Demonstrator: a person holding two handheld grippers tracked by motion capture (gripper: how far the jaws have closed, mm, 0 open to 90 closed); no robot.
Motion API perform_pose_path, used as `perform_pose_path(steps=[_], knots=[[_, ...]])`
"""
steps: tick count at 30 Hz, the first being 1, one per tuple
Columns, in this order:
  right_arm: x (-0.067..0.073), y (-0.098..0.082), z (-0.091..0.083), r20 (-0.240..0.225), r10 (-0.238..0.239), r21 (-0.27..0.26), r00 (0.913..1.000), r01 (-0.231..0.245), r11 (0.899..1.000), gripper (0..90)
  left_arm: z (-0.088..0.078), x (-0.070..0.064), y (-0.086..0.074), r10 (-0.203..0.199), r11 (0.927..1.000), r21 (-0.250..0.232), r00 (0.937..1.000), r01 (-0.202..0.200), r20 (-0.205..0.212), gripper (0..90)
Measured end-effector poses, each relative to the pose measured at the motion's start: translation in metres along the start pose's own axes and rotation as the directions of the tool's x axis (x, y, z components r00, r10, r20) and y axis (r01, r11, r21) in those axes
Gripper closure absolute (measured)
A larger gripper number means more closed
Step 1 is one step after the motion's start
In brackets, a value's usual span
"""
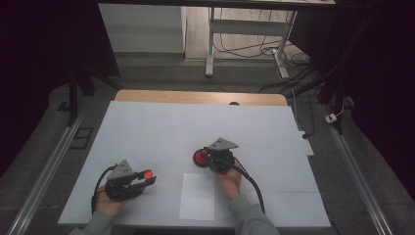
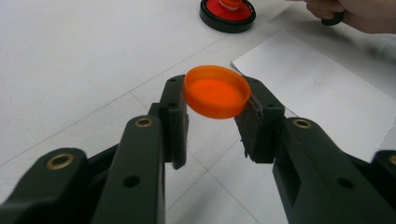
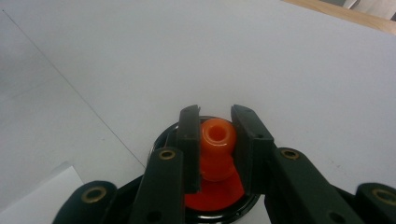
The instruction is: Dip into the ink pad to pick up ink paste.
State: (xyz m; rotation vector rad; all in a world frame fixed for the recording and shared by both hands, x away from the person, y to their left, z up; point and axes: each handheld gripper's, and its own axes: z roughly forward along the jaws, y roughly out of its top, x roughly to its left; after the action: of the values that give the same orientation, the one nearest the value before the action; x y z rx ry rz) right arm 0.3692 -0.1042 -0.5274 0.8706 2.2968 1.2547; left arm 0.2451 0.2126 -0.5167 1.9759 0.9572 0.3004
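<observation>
My left gripper (image 2: 215,89) is shut on a shallow orange cap (image 2: 216,91), pinched by its rim and held above the white table cover; from above the cap (image 1: 146,174) shows at the tips of that gripper (image 1: 149,177), near the front left. A round red pad with a black rim (image 1: 199,157) lies mid-table. My right gripper (image 3: 215,114) is shut on an orange knob-shaped piece (image 3: 217,140) that stands on the red pad (image 3: 215,198). In the high view, the right gripper (image 1: 205,157) sits at the pad's right side.
A white paper sheet (image 1: 197,196) lies flat between the two hands near the front edge. A white cover (image 1: 161,127) spans the table, and a strip of wooden tabletop (image 1: 195,96) shows at the back. Cables and desk legs stand on the floor beyond.
</observation>
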Motion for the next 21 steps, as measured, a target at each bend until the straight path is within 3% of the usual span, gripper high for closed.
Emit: perform_pose_path(steps=[15, 19, 21], knots=[[-0.0008, 0.0007, 0.0004, -0.005, 0.010, 0.005, 0.9999, -0.010, 1.000, 72.9, 0.0000, 0.0003, 0.0000, 0.001, 1.0000, 0.000, 1.0000, -0.001, 0.000, 64.5], [-0.0048, 0.0079, 0.0004, -0.029, 0.002, 0.051, 0.9996, 0.000, 0.999, 72.6, 0.0000, 0.0012, -0.0003, -0.002, 1.0000, -0.002, 1.0000, 0.002, 0.000, 64.6], [-0.0048, 0.0093, -0.0024, -0.031, 0.009, 0.019, 0.9995, -0.008, 1.000, 72.6, -0.0007, 0.0023, -0.0002, -0.005, 1.0000, -0.005, 1.0000, 0.005, 0.001, 64.5]])
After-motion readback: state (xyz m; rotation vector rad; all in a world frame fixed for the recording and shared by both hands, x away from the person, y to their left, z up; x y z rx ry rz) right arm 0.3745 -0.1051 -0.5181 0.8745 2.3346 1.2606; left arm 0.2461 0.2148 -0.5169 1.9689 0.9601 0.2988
